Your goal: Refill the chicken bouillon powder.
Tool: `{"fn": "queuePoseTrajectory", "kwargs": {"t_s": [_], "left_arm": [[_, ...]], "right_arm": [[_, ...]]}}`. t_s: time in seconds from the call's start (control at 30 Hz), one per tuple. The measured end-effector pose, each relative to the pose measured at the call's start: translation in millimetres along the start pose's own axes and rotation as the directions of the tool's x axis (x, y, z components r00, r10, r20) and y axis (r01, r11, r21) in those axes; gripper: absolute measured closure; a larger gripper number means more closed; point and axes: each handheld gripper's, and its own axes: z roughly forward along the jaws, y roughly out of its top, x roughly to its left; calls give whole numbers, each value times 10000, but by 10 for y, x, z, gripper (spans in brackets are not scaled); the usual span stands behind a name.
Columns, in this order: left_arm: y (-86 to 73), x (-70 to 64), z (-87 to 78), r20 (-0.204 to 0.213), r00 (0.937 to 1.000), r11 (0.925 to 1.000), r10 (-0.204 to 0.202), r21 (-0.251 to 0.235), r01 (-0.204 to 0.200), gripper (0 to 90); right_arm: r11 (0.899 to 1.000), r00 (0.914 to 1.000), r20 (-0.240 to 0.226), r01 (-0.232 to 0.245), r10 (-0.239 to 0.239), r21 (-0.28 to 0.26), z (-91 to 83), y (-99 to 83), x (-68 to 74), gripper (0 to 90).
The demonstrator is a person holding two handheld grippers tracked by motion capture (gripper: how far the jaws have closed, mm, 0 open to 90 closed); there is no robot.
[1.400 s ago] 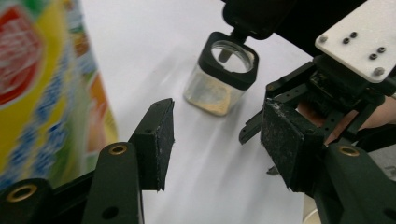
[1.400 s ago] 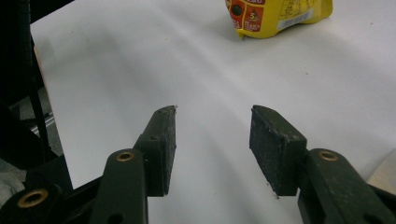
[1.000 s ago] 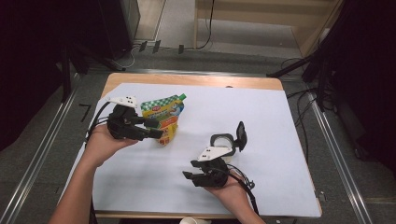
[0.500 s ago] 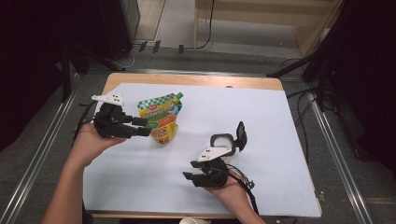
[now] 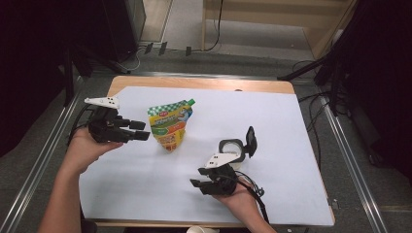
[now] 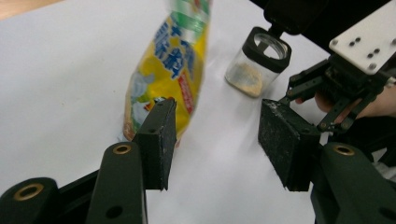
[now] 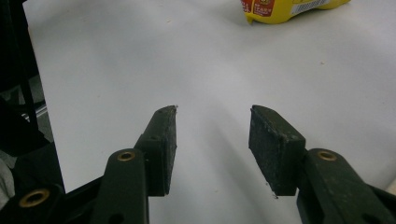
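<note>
I'm working in what looks like a lab or recording studio rather than a home. My counter (image 5: pixel 291 90) is a plain wooden top under a white sheet (image 5: pixel 272 121), flanked by metal rails (image 5: pixel 43 160) on a grey carpeted floor (image 5: pixel 272 60). Cables (image 5: pixel 216 29) trail across that floor, dark stand legs (image 5: pixel 311 70) and black equipment (image 5: pixel 121 24) ring the counter, and light wooden furniture (image 5: pixel 272 14) stands behind.

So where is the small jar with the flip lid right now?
In the high view the jar stands on the white sheet right of centre, lid open, just ahead of the right gripper and to the right of the yellow pouch.
</note>
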Motion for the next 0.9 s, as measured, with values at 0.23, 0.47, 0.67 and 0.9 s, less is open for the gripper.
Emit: {"fn": "queuePoseTrajectory", "kwargs": {"t_s": [0.23, 0.47, 0.67, 0.9], "left_arm": [[72, 40, 196, -321, 9994, 9995, -116, -296, 106, 492], [138, 34, 380, -562, 9984, 9998, 26, -204, -38, 551], [142, 77, 513, -570, 9981, 9993, -244, -280, 229, 635], [121, 122, 673, -383, 9977, 9979, -560, -352, 546, 728]], "right_arm": [[10000, 10000, 7, 49, -49, 38, 46, 10, 2, 527], [9997, 9999, 11, -138, 138, -219, 110, 115, -47, 527], [9997, 9999, 126, 46, -43, -250, 187, 245, -31, 523], [9996, 9998, 198, 102, -96, -274, 300, 333, -43, 516]]}}
